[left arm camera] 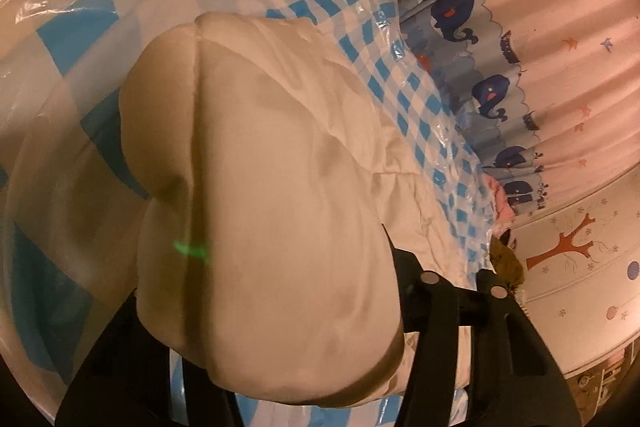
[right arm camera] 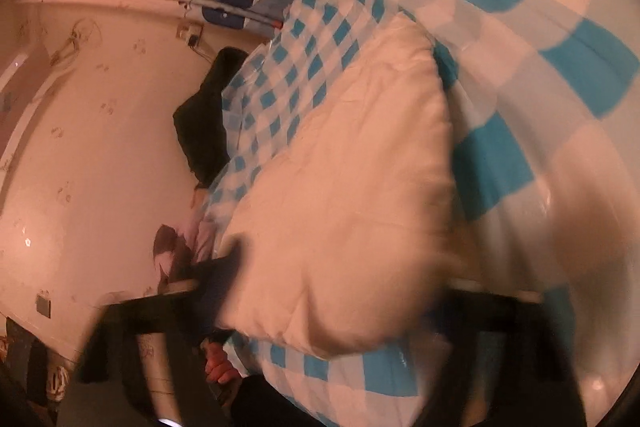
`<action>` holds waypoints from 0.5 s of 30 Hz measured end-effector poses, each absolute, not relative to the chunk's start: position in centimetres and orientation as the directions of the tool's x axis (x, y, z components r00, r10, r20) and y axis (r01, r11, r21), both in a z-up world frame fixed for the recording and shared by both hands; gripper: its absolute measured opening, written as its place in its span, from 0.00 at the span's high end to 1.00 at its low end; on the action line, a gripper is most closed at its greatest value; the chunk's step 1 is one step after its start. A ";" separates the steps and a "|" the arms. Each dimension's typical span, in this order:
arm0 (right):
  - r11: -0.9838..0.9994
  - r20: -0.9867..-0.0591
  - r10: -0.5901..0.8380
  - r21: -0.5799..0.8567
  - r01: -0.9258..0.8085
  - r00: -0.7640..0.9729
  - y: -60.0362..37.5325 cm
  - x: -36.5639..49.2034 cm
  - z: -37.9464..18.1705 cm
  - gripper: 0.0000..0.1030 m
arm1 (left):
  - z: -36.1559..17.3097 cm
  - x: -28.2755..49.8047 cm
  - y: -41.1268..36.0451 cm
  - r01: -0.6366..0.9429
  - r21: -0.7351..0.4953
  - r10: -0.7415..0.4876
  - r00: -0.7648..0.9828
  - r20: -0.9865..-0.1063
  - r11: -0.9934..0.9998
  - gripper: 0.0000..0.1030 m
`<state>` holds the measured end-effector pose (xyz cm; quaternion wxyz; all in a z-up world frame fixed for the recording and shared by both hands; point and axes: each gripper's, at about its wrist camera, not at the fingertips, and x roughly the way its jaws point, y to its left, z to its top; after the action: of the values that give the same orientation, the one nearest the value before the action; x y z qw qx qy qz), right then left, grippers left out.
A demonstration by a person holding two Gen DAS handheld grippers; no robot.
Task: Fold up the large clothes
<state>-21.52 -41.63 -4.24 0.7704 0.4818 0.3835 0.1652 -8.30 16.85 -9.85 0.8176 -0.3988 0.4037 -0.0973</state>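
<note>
A thick white padded garment point(left arm camera: 260, 155) lies bunched on a blue-and-white checked cover point(left arm camera: 360, 11) under glossy clear plastic. In the left wrist view my left gripper point(left arm camera: 272, 279) is shut on a puffy fold of it, which bulges over the dark fingers point(left arm camera: 436, 311) and hides the left one's tip. In the right wrist view, which is blurred, the same white garment point(right arm camera: 352, 163) fills the gap of my right gripper point(right arm camera: 344, 275), which is shut on it, and the black fingers point(right arm camera: 224, 271) flank the fold. The checked cover point(right arm camera: 540, 27) runs up and to the right behind it.
A whale-print fabric point(left arm camera: 460, 15) hangs along the cover's far edge, with a pink wall bearing a tree decal point(left arm camera: 568, 247) behind it. A black cloth point(right arm camera: 204, 123) lies at the cover's left edge. A person's hand point(right arm camera: 220, 363) shows low in the right wrist view.
</note>
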 end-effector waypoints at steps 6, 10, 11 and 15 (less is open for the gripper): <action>0.511 -0.472 0.647 0.851 0.119 0.599 -42.6 -21.7 -5.6 0.65 | -10.5 -8.4 17.2 -0.220 -0.734 -0.473 0.640 -0.605 0.642 0.53; 0.484 -0.394 0.661 0.874 0.037 0.639 -43.1 -22.2 -4.4 0.73 | -9.4 -8.7 16.7 -0.204 -0.708 -0.447 0.651 -0.614 0.676 0.60; 0.490 -0.381 0.662 0.872 0.012 0.646 -43.2 -22.4 -3.7 0.74 | -8.9 -8.9 16.5 -0.196 -0.707 -0.445 0.657 -0.609 0.679 0.63; 0.497 -0.331 0.666 0.865 -0.067 0.668 -44.4 -23.5 -0.5 0.76 | -6.2 -10.6 15.3 -0.130 -0.710 -0.458 0.682 -0.570 0.692 0.68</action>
<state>-23.49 -44.41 -0.52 0.7970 0.4460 0.3362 0.2298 -10.62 15.26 -6.19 0.8346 -0.3800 0.3864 -0.0983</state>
